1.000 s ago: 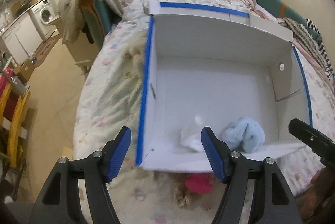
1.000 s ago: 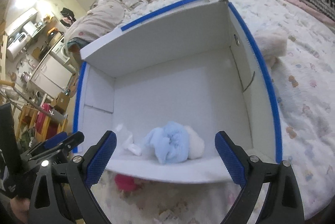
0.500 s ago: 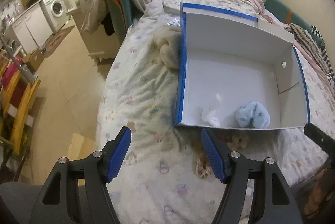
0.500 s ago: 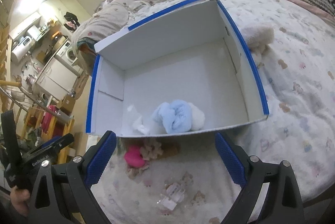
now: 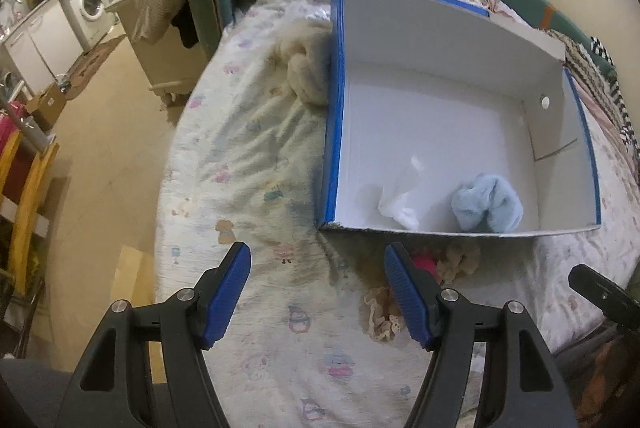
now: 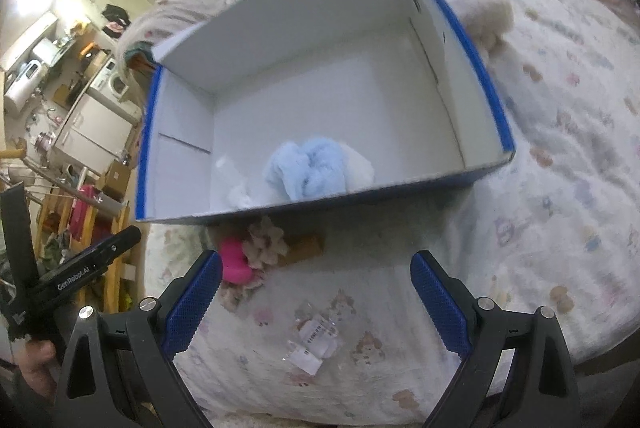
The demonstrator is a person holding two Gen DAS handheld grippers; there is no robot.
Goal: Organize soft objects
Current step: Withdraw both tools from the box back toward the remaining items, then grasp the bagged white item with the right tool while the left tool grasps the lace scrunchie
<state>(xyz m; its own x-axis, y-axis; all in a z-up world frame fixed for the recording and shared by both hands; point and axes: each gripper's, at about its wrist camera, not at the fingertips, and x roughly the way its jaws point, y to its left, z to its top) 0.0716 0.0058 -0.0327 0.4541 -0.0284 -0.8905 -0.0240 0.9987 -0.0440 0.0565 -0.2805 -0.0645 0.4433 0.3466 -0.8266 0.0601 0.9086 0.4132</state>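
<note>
Both tongs released — nothing held.
The pink plush (image 6: 236, 264), at eleven o'clock of the right gripper (image 6: 316, 304), looked light, squashy — pinch mid-body.

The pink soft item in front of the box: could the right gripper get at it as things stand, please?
Probably yes: the right gripper is open and empty, and the pink soft item lies uncovered on the bedspread, beside a cream frilly piece.

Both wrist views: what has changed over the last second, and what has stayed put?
Both grippers, left and right, pulled back from over the box toward its near side, so the pink and cream items on the bed in front of it now show. Nothing was grasped or released; both sets of jaws stayed open and empty. The box, the blue cloth and the white item inside it kept their places.
</note>
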